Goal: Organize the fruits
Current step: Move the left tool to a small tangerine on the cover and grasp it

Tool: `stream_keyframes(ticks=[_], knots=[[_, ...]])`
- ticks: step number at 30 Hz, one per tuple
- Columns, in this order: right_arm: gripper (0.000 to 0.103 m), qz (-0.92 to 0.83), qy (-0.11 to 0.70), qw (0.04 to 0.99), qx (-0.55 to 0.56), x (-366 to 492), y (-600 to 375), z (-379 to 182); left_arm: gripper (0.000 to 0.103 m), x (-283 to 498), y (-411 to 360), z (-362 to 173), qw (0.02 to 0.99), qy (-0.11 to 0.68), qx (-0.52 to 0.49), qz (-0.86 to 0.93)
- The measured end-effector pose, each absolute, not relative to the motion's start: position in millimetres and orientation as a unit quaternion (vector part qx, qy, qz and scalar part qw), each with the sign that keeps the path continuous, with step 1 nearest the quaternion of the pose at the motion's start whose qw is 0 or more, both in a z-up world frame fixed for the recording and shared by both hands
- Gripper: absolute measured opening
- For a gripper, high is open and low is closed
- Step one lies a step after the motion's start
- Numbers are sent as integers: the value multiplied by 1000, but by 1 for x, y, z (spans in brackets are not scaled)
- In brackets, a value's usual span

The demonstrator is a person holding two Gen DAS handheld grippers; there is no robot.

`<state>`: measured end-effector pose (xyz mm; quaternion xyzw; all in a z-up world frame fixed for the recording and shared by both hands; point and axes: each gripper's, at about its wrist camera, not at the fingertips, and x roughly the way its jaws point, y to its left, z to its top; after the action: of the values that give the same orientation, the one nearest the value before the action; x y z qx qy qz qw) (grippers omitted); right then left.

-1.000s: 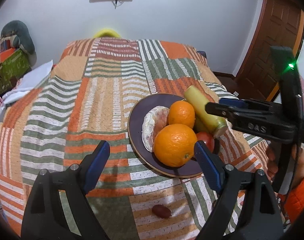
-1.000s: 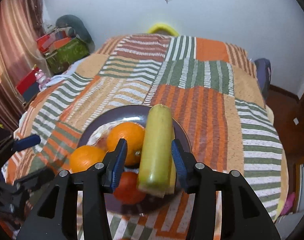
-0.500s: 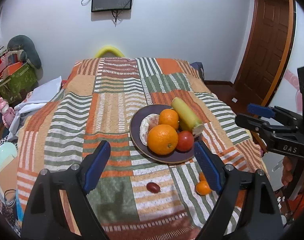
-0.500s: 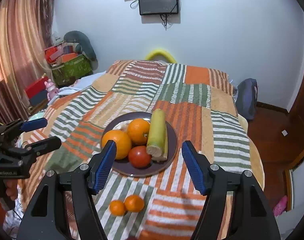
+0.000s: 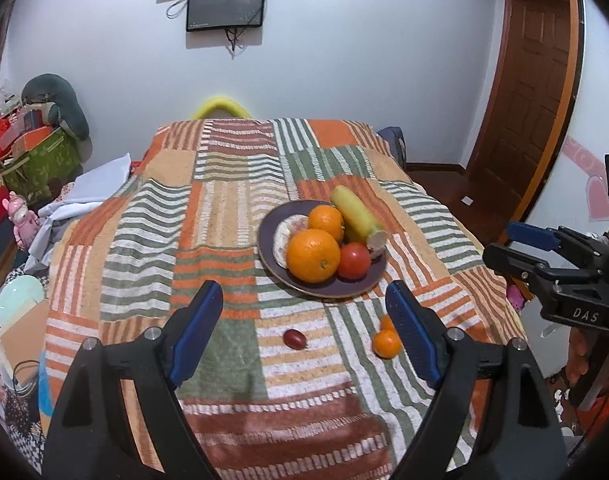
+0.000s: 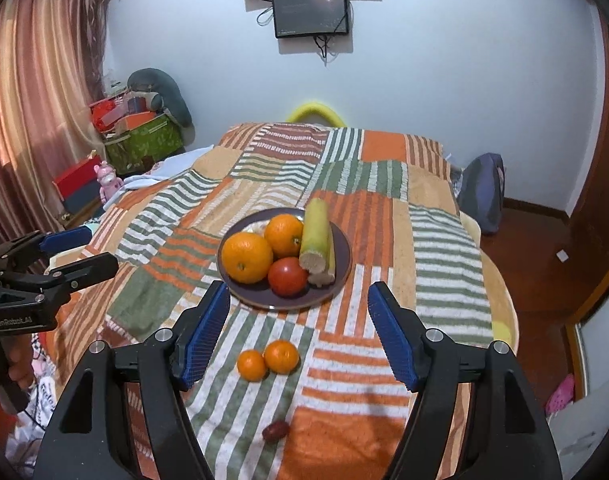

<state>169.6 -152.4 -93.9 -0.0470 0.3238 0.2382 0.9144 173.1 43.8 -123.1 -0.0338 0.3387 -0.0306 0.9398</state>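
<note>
Striped patchwork bedding (image 5: pixel 232 216) in orange, green and cream covered the bed, and a dark plate (image 6: pixel 342 250) near its middle held two large oranges (image 6: pixel 246 257), a tomato (image 6: pixel 287 276), a pale yellow-green fruit (image 6: pixel 316 232) cut at one end, and a peeled citrus piece (image 5: pixel 282 236). Loose on the blanket, nearer the cameras, lay two small mandarins (image 6: pixel 269 359) touching each other and a small dark red fruit (image 5: pixel 295 338), apart from them.

The left gripper (image 5: pixel 304 328) was closing slightly yet stood wide with nothing between its pads. The right gripper (image 6: pixel 300 328) was opening, also empty.

The mandarins probably weighed little and had thin, soft skin, so a gentle squeeze across the widest part would likely suit, one fruit at a time. The dark red fruit looked smooth and small, so likely slippery; it would need a centred, light pinch.
</note>
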Motion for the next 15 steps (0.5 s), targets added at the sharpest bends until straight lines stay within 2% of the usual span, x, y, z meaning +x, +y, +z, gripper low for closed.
stream_keyframes(ticks=[6,15], knots=[[68,226,338,912,-49,165,-163,-106,84,180,11,-144,933,357,-11,-51],[68,205,353,912,-36,169,-186,-126,83,209,-23,-198,899,428,-3,-87]])
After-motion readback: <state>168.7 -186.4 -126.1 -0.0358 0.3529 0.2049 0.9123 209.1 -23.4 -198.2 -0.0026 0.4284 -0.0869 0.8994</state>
